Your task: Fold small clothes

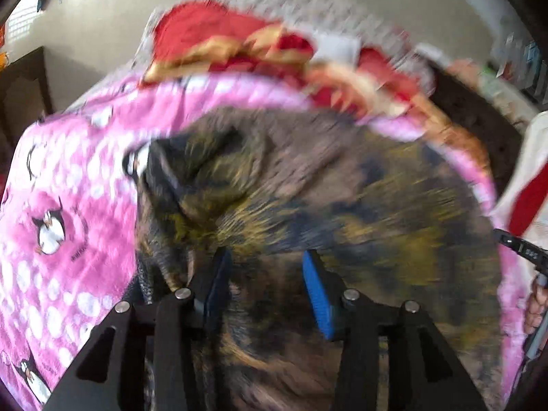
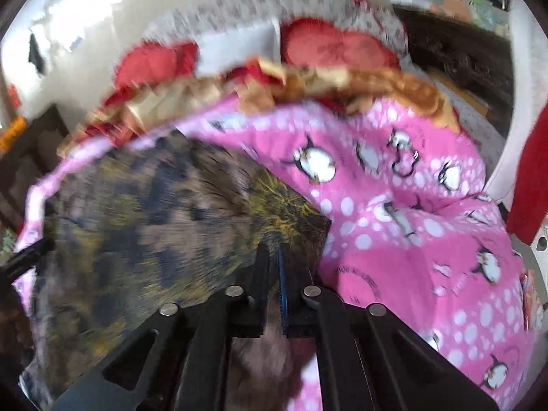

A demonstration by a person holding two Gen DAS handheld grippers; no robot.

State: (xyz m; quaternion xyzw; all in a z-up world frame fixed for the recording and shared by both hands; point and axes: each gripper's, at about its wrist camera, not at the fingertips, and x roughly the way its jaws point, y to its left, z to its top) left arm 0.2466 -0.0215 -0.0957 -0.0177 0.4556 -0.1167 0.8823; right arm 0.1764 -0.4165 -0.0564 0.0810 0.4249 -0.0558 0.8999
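Note:
A small garment with a brown, dark blue and yellow print (image 1: 342, 191) lies spread on a pink penguin blanket (image 1: 68, 188). My left gripper (image 1: 265, 267) is open just above the garment's near edge, blue pads apart, nothing between them. In the right wrist view the same garment (image 2: 154, 219) lies to the left. My right gripper (image 2: 278, 267) is shut on the garment's right corner, the cloth pinched between the pads. Both views are blurred by motion.
A red and gold cloth (image 1: 233, 44) lies bunched at the far edge of the blanket, also in the right wrist view (image 2: 308, 78). Red cushions (image 2: 335, 48) sit behind it. The pink blanket (image 2: 428, 222) spreads to the right. Dark furniture (image 1: 24, 82) stands at the left.

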